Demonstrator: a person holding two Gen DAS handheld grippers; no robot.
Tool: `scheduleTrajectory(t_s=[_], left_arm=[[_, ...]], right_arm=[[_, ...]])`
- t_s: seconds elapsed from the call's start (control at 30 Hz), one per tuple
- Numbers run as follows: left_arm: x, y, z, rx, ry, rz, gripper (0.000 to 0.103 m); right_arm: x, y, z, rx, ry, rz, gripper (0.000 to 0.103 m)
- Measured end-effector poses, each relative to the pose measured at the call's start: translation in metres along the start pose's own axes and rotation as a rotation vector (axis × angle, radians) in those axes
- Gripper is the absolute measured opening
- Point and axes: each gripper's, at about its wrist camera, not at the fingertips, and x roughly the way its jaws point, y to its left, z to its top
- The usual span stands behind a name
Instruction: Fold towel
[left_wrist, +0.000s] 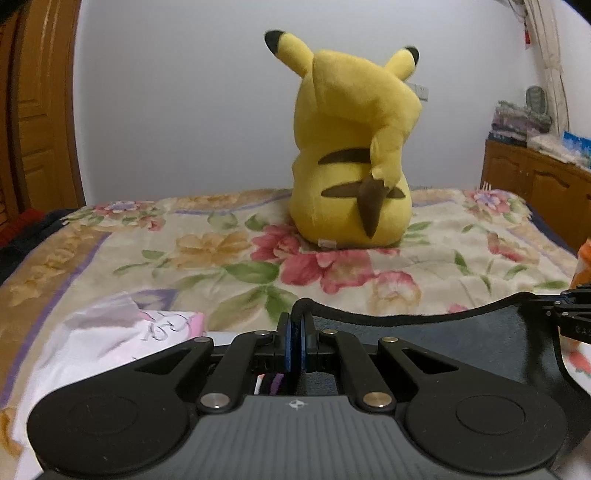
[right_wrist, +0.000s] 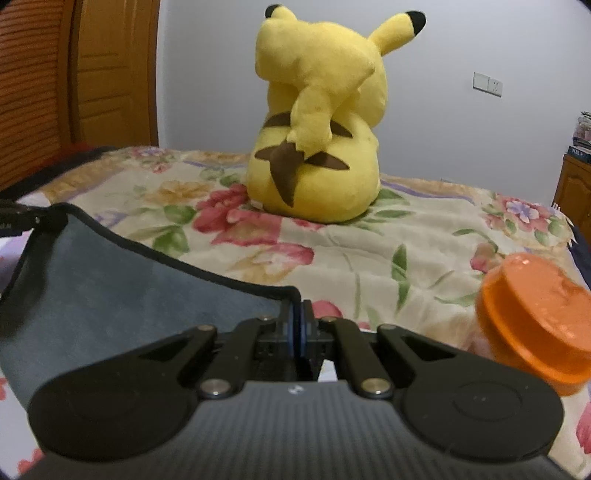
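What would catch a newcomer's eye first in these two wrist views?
The big yellow plush toy sitting upright on the floral blanket, its back to both cameras, dominates the middle. Nearer, the grey towel hangs stretched between the left gripper and right gripper, each shut on a corner. An orange lid sits at the right edge of the right wrist view.

We see a dusty blue-grey soft cloth towel (right_wrist: 110, 291) edged in black piping. The cream floral fabric bedspread (left_wrist: 207, 254) carries red, peach and lilac blooms with green leaves and a tan-and-purple border. The far yellow plush toy (left_wrist: 351, 147) has black ear tips and brown back stripes. At right, a translucent orange plastic jar lid (right_wrist: 535, 317); near left, white-and-pink cloth (left_wrist: 110, 332).
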Motion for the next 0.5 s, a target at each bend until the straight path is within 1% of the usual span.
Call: scheduleTrajectory(t_s=[0.13,0.2,0.27,0.33,0.37,0.4,0.47,0.5], left_arm=[[0.015,-0.003,-0.007,0.015,0.047,0.004,0.009],[0.020,-0.005,-0.012,0.022,0.082,0.023,0.010],[0.020,-0.007,-0.016,0.026,0.093,0.020,0.011],[0.020,-0.007,-0.019,0.024,0.108,0.008,0.015],[0.020,-0.008,-0.020,0.024,0.112,0.008,0.019],[0.018,-0.009,-0.021,0.024,0.115,0.008,0.023],[0.015,-0.011,-0.023,0.021,0.120,0.007,0.030],[0.013,-0.012,-0.023,0.023,0.122,0.008,0.030]], right_arm=[[0.015,0.001,-0.011,0.005,0.043,-0.001,0.004],[0.019,-0.001,-0.015,0.023,0.052,-0.003,0.005],[0.022,-0.002,-0.019,0.038,0.064,-0.010,0.005],[0.020,-0.001,-0.022,0.043,0.061,-0.014,0.005],[0.019,-0.002,-0.023,0.044,0.060,-0.013,0.005],[0.018,-0.002,-0.023,0.044,0.060,-0.015,0.006],[0.014,-0.003,-0.024,0.051,0.056,-0.023,0.011],[0.011,-0.004,-0.024,0.056,0.055,-0.022,0.012]])
